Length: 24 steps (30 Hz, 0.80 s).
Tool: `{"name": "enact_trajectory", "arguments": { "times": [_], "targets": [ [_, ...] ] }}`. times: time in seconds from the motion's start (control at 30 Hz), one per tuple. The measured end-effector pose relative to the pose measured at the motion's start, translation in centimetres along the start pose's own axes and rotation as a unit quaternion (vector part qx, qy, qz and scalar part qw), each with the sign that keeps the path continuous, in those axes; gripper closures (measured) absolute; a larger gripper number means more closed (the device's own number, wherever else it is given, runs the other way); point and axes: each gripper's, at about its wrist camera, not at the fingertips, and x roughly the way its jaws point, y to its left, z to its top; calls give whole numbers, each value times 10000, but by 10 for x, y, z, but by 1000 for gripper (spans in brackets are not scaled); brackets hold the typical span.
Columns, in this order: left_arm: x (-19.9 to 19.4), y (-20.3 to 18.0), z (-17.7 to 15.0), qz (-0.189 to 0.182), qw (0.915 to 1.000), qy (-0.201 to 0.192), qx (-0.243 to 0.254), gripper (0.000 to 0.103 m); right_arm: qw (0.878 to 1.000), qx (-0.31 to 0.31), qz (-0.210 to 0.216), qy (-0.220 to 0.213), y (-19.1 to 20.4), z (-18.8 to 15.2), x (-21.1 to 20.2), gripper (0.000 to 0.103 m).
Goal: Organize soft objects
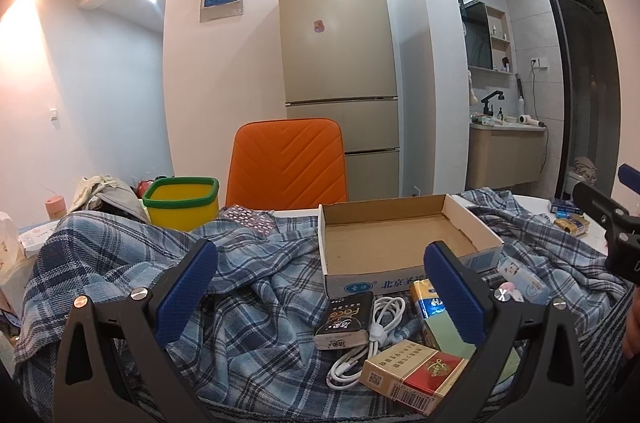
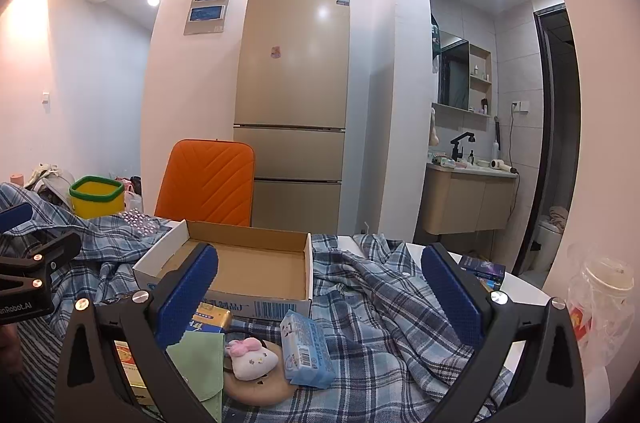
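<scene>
A rumpled blue plaid shirt point(image 2: 384, 307) is spread over the bench, and on it sits an open, empty cardboard box point(image 2: 256, 275). In front of the box the small things lie in a cluster: a white plush toy with a pink bow point(image 2: 251, 359) resting on a round tan pad point(image 2: 260, 389), a blue tissue pack point(image 2: 306, 353) just beside it, and a folded green cloth point(image 2: 200, 363) on the other side. The right gripper point(image 2: 320, 295) hangs above this cluster with its blue pads spread wide, gripping nothing and touching nothing. The left gripper point(image 1: 320, 287) is likewise released, wide apart and free of any object, over the near edge of the shirt. Only the left wrist view shows a black tissue pack point(image 1: 346, 319), a coiled white cable point(image 1: 372, 335) touching it, and a red-and-gold cigarette pack point(image 1: 412, 375) at the front; the plush toy is all but hidden there. The right wrist view alone shows a clear plastic bag point(image 2: 600, 307) at the bench's right edge. Behind stand an orange chair point(image 1: 286, 163), a yellow bin with a green rim point(image 1: 182, 201) and a tall refrigerator point(image 1: 336, 55).
</scene>
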Motion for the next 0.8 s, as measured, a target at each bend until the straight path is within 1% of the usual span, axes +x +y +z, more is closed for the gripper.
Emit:
{"name": "enact_trajectory", "arguments": {
  "times": [0.33,0.4,0.5,0.6,0.63,0.73,0.77,0.8],
  "targets": [
    [2,4,0,-72,9999,62,-106,0,9999,83,-59,5,-4,-4,-1,0],
    [0,6,0,-78,9998,27,-158,0,9998,127,-148,-55,-5,-4,-4,0],
    [0,7,0,-116,9998,24,-188,0,9997,141,-159,-136,-6,-3,-8,0],
    [0,6,0,-156,9997,39,-181,0,9997,127,-146,-118,-5,-2,-6,0],
    [-2,6,0,-221,9996,1,-178,0,9997,135,-144,-125,-6,-2,-6,0],
    [-8,7,0,-712,9972,-131,-202,0,9996,153,-141,-169,-5,-1,-8,0],
    [-9,6,0,-712,9971,-162,-202,0,9996,166,-137,-207,-5,0,-9,0],
    [-10,5,1,-614,9978,-172,-187,0,9994,169,-126,-257,-4,0,-10,0]
  ]
}}
